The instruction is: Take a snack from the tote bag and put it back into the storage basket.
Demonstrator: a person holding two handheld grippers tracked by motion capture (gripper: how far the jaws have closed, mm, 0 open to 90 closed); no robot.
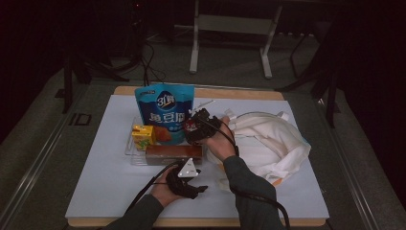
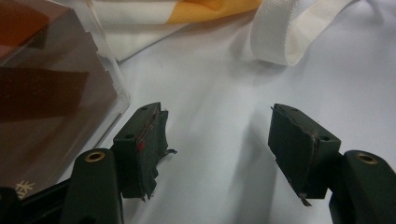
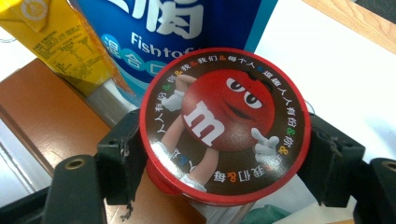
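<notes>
M&M's tub [image 3: 224,123] clamped in right gripper [image 3: 224,154]; left gripper [image 2: 217,149] wide, empty

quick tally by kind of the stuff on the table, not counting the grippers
Snack pouch: 1
Drink carton: 1
Brown box: 1
Round candy tub: 1
Clear tray: 1
Cloth bag: 1
Total: 6

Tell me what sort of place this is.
Probably a lab or recording studio, not a home: a white-topped table in a dark room, metal stand legs behind, cables trailing on the carpet.
</notes>
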